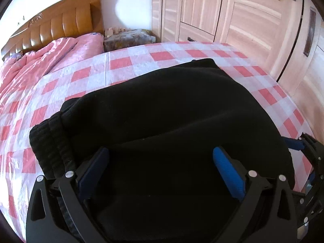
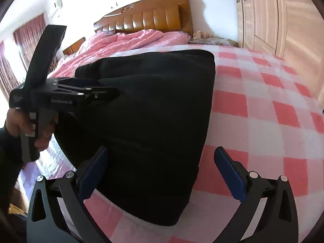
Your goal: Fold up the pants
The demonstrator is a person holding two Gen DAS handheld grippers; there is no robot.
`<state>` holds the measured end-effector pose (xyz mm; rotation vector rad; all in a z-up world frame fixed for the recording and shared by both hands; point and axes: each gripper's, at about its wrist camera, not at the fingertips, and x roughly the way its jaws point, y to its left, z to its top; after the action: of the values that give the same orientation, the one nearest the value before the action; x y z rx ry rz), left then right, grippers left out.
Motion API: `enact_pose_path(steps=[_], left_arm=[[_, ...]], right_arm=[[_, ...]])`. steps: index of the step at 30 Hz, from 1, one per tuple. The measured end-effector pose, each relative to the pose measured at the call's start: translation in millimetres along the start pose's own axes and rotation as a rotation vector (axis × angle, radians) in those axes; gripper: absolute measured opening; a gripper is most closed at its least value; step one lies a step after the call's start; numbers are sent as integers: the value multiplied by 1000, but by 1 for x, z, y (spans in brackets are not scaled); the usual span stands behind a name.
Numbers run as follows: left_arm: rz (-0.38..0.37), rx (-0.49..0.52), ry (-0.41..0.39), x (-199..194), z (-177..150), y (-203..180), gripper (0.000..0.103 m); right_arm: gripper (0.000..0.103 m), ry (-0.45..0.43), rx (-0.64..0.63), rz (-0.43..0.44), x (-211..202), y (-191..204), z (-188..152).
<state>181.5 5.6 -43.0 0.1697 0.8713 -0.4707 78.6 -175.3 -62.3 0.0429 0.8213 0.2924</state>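
Black pants (image 1: 172, 111) lie folded into a thick bundle on the pink-and-white checked sheet (image 1: 121, 60), with a ribbed hem (image 1: 50, 141) at their left end. My left gripper (image 1: 162, 160) stands open just over the near part of the bundle, with nothing pinched between its blue pads. In the right wrist view the pants (image 2: 151, 111) fill the middle. My right gripper (image 2: 162, 154) is open over their near right edge, one finger above the cloth and the other above the sheet (image 2: 263, 111). A hand (image 2: 40, 129) holds the left gripper (image 2: 115, 93) over the bundle's left side.
A pink quilt (image 1: 40, 60) is heaped by the wooden headboard (image 1: 60, 24). A covered bedside stand (image 1: 129, 38) and tall wooden wardrobe doors (image 1: 243, 20) run along the bed's far and right sides. Red curtains (image 2: 28, 36) hang at far left.
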Motion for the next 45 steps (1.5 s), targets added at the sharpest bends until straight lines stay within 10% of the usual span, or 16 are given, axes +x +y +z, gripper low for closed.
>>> enact_pose_path(steps=[6,15,27,45], left_arm=[[325,-14,-311,-122,-30,-16,101],[424,-98,-573,-236,-106,-43,101],[415,-188,-267,-146,-140,-47,101],[350,-240,-255,-141,-148,-36,101]], right_arm=[[99,-147,17,-163,-83,10,-13],[99,-350,-47,-170,-134,67,-33],[99,-166,3,-172,-74,69,-58],[99,-163,-14,-185,-72,76,-62]])
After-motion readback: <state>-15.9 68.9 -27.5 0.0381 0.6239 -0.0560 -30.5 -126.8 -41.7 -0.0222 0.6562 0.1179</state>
